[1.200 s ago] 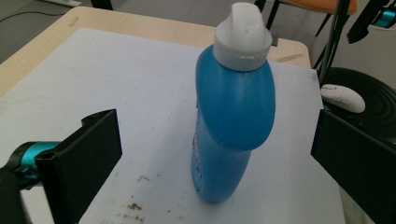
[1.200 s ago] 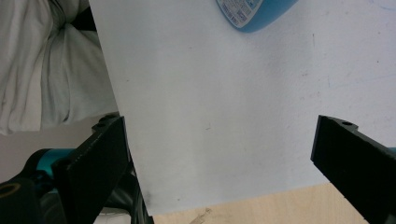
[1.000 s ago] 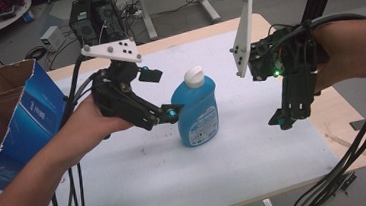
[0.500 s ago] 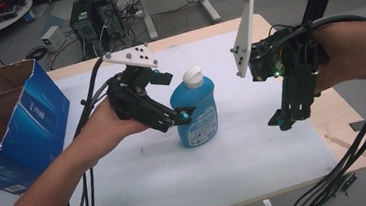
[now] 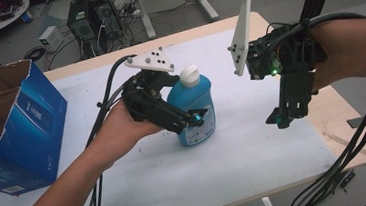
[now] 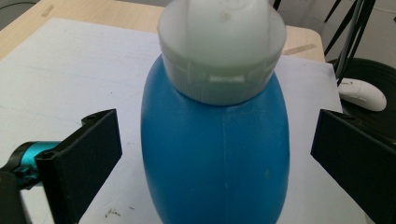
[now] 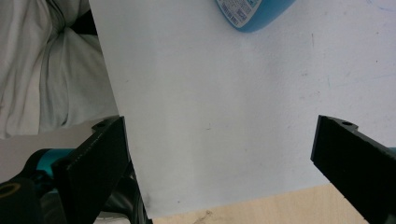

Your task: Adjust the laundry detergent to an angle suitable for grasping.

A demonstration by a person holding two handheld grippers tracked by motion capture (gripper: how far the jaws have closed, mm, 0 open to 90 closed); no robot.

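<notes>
White worktop point(image 5: 255, 147), box point(image 5: 17, 127) at left. High view: left hand-held gripper point(image 5: 195, 119) around upright bottle point(image 5: 196, 107); right hand-held gripper point(image 5: 283, 119) hangs well apart. Left gripper view: jaws spread, flanking bottle point(image 6: 219, 154), gaps both sides. Right gripper view: jaws wide apart over worktop point(image 7: 224, 116), nothing between.
</notes>
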